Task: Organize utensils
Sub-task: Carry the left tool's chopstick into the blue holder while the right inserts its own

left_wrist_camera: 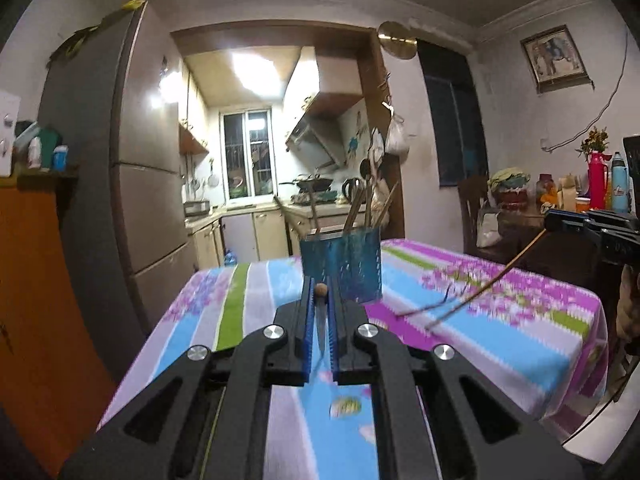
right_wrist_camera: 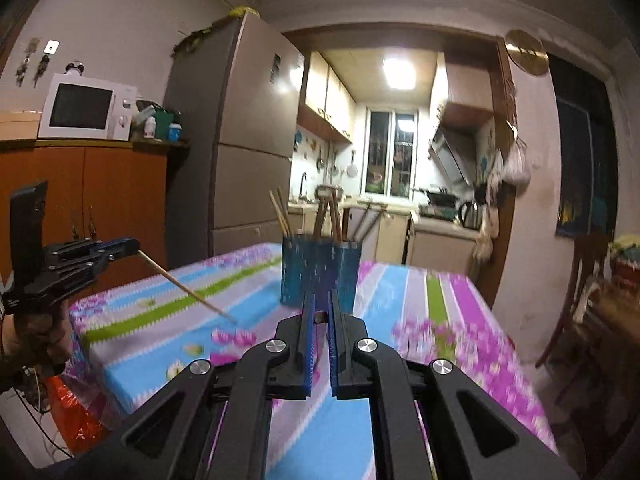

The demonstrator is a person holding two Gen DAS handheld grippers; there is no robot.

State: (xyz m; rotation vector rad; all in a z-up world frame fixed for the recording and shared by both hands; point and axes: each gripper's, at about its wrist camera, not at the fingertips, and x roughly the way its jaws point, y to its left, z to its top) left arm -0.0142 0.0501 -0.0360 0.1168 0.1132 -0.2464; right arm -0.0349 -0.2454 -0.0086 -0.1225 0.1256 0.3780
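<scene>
Now each gripper clamps one chopstick, both slanting tip-down toward the tablecloth.

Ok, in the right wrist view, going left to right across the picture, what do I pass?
Microwave → left gripper holding a chopstick → fridge → blue utensil holder → kettle → wooden chair.

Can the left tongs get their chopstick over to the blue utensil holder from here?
Probably yes. The left tongs are shut on a chopstick lifted off the tablecloth, and the blue utensil holder stands straight ahead with nothing between. The chopsticks already inside lean outward, leaving its mouth partly open.
</scene>
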